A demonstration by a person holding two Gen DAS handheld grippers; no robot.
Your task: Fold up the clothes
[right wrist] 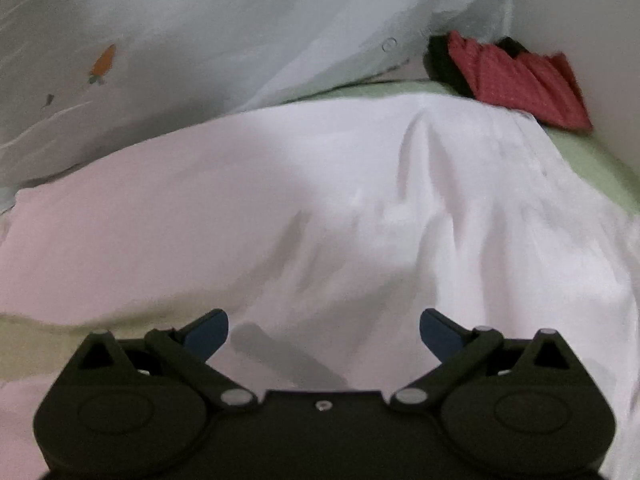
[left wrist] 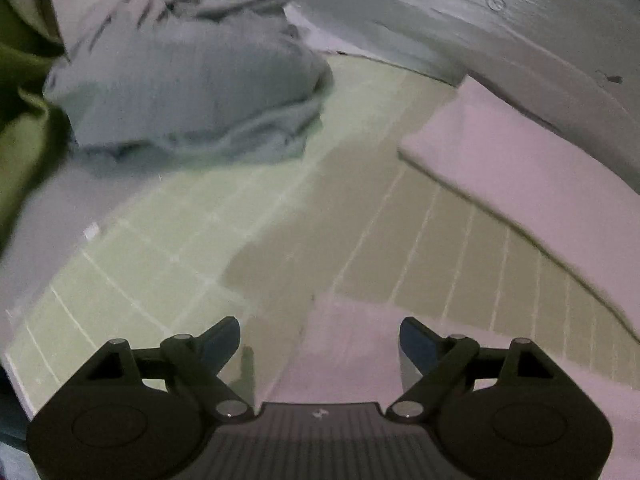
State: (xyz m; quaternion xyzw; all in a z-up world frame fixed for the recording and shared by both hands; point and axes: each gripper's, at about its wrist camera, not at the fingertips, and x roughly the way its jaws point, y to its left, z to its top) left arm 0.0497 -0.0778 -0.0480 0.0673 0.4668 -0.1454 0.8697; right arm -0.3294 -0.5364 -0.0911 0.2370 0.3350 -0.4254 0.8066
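A white garment (right wrist: 320, 208) lies spread and wrinkled on the green checked bed sheet (left wrist: 168, 240). In the left wrist view parts of it (left wrist: 520, 176) lie at the right and under the gripper. My left gripper (left wrist: 320, 338) is open and empty, just above the sheet at the garment's edge. My right gripper (right wrist: 324, 330) is open and empty, low over the white garment. A grey folded pile of clothes (left wrist: 188, 80) sits at the far left of the bed.
A pale quilt with a carrot print (right wrist: 160, 40) is bunched along the back. A red and black cloth (right wrist: 516, 76) lies at the far right corner. A green cloth (left wrist: 20, 128) hangs at the left edge.
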